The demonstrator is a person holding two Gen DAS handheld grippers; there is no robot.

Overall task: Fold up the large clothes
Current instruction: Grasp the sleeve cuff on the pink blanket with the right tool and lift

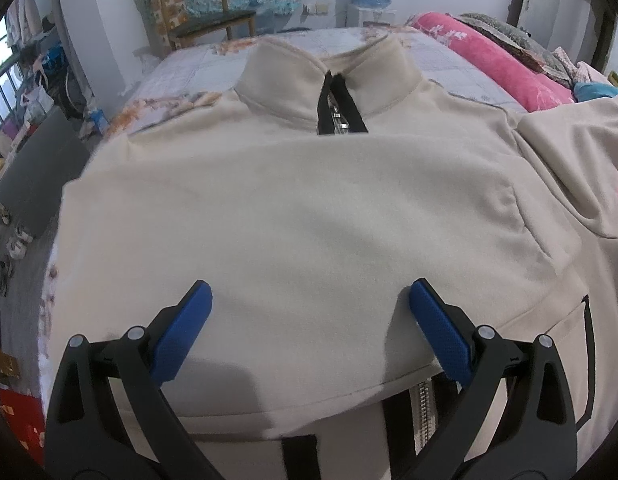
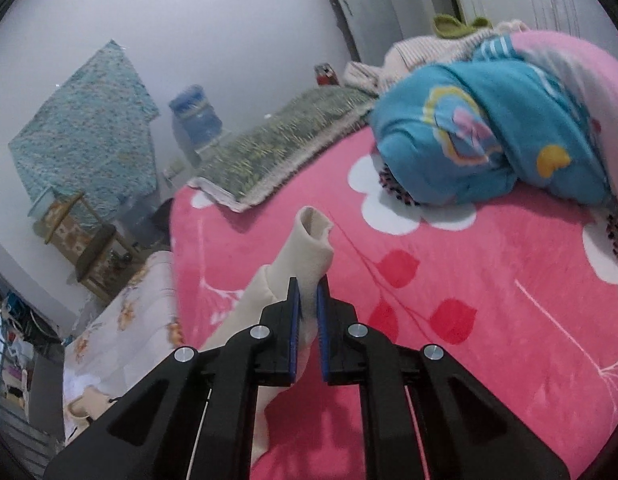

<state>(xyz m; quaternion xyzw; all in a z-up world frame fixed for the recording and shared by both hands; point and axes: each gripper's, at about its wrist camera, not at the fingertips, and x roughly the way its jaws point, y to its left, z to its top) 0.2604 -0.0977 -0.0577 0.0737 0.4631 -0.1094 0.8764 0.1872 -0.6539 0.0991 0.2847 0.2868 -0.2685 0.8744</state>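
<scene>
Jacket (image 1: 293, 208) hem cut off; sleeve (image 2: 309, 248) btwn right tongs (image 2: 307, 300).

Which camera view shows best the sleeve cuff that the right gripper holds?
The right wrist view. There the right gripper is shut on the cream sleeve, and the open cuff end stands up above the pink blanket. The left wrist view shows only the jacket body and the sleeve's shoulder part at the right edge, not the cuff.

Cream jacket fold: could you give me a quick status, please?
Left gripper open over the folded sleeve. Right gripper shut on sleeve cuff, lifted above the pink blanket. Nothing in the way.
</scene>
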